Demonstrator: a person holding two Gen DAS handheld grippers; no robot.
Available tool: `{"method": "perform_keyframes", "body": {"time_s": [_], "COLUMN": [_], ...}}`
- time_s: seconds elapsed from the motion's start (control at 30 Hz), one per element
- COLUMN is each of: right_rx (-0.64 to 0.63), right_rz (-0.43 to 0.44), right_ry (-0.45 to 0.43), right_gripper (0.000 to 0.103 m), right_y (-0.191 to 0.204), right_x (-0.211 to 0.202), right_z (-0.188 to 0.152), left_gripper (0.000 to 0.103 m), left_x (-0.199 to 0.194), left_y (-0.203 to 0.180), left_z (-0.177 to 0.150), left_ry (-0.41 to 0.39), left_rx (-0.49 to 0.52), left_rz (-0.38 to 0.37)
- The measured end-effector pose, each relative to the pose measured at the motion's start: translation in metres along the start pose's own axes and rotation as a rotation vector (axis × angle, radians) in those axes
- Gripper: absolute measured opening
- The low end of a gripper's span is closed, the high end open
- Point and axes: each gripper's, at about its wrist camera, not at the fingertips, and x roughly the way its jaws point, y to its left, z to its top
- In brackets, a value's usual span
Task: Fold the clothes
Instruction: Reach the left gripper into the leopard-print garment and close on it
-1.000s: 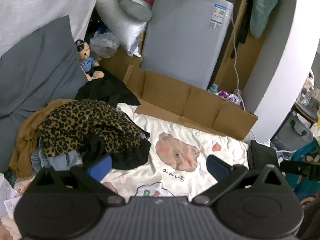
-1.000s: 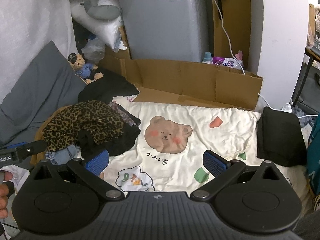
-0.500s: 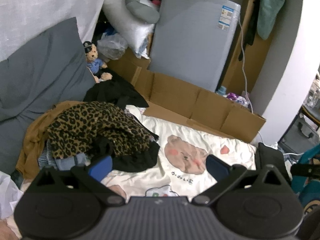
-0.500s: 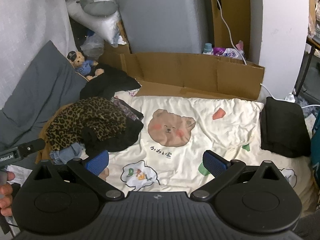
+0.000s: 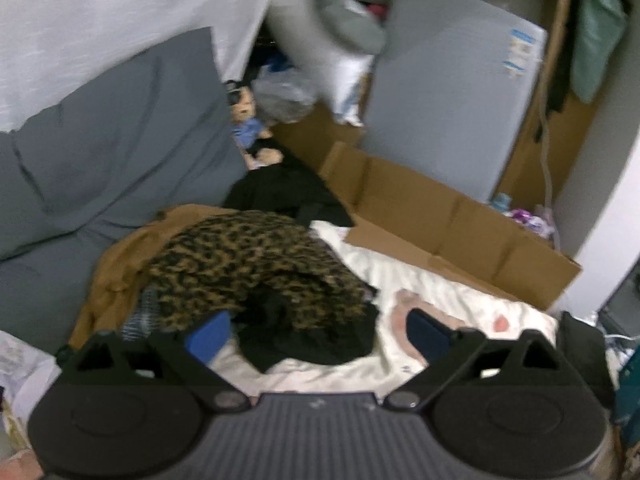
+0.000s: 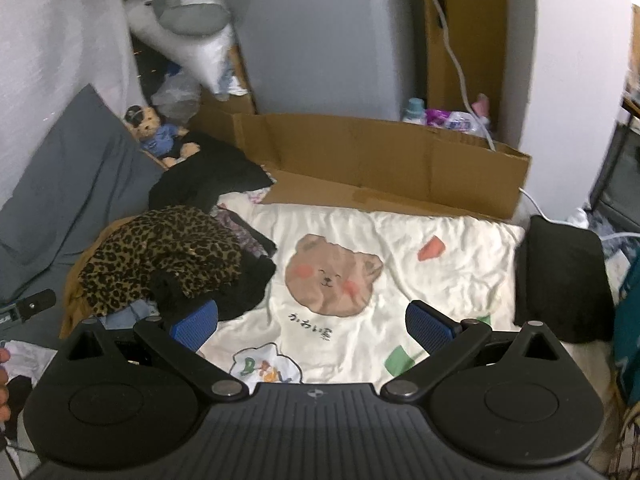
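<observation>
Both claws spread wide, empty; left claw (image 5: 318, 334) over leopard garment (image 5: 256, 264)

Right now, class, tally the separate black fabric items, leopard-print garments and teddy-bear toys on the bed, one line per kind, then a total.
Black fabric items: 3
Leopard-print garments: 1
Teddy-bear toys: 1
Total: 5

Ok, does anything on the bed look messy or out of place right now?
Yes. The leopard-print garment sits crumpled on an unfolded heap with black clothing and a brown piece, spilling onto the cream bear blanket. A flattened cardboard box lies along the blanket's far edge.
</observation>
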Motion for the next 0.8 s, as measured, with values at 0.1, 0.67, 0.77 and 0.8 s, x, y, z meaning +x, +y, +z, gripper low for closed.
{"method": "perform_keyframes", "body": {"time_s": [0.1, 0.67, 0.77, 0.8], "right_rx": [0.002, 0.066, 0.068, 0.063], "right_rz": [0.008, 0.169, 0.174, 0.176], "right_ry": [0.002, 0.099, 0.132, 0.146], "right_gripper": [0.102, 0.102, 0.102, 0.102], "right_y": [-0.001, -0.016, -0.027, -0.029], "right_x": [0.003, 0.049, 0.059, 0.063], "right_z": [0.010, 0.064, 0.063, 0.062], "left_gripper": [0.088, 0.094, 0.081, 0.075], "left_x": [0.006, 0.086, 0.102, 0.106], "left_y": [0.016, 0.060, 0.071, 0.074], "left_z": [0.006, 0.026, 0.030, 0.031], "left_ry": [-0.003, 0.041, 0.056, 0.056], "left_rx": [-0.014, -0.005, -0.046, -0.063], "left_rz": [0.011, 0.095, 0.086, 0.086]}}
